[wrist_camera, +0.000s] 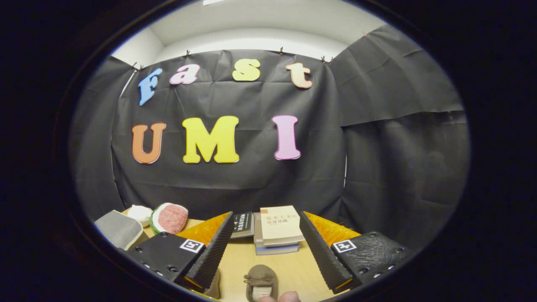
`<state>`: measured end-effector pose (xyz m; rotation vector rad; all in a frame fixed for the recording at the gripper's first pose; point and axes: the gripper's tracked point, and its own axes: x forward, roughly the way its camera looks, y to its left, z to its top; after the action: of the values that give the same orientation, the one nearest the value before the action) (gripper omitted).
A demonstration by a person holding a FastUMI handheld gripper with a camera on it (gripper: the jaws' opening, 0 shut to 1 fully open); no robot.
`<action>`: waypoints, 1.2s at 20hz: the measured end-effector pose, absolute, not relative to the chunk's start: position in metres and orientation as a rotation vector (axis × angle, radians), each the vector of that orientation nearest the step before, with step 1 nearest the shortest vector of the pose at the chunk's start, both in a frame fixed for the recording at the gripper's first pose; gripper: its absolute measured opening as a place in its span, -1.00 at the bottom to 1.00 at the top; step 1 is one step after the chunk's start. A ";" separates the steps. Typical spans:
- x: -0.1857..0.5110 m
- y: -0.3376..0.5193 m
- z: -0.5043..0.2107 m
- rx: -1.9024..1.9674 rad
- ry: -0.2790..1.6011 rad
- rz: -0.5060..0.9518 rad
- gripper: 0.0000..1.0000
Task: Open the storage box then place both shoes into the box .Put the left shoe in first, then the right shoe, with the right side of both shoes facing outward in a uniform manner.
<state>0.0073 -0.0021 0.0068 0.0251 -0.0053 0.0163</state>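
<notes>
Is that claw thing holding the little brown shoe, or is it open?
Open. The gripper has its fingers spread wide with bare table between them; the brown shoe lies between them, touching neither.

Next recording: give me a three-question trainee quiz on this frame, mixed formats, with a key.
1. True or false: the gripper is shut on the brown shoe.
2. What lies beyond the fingers on the table? A) stack of books B) a kettle C) a laptop
3. Fill in: the watermelon-slice toy lies on the ___ side of the books.

Key: 1 false, the fingers stand apart, the shoe on the table between them; 2 A; 3 left.
</notes>
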 end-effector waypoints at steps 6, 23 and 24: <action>-0.001 0.045 0.003 0.037 0.026 0.115 0.90; -0.022 0.303 -0.116 0.371 0.337 0.501 0.90; -0.024 0.314 -0.125 0.381 0.366 0.514 0.90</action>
<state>-0.0241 0.3143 -0.1248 0.3807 0.3655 0.5141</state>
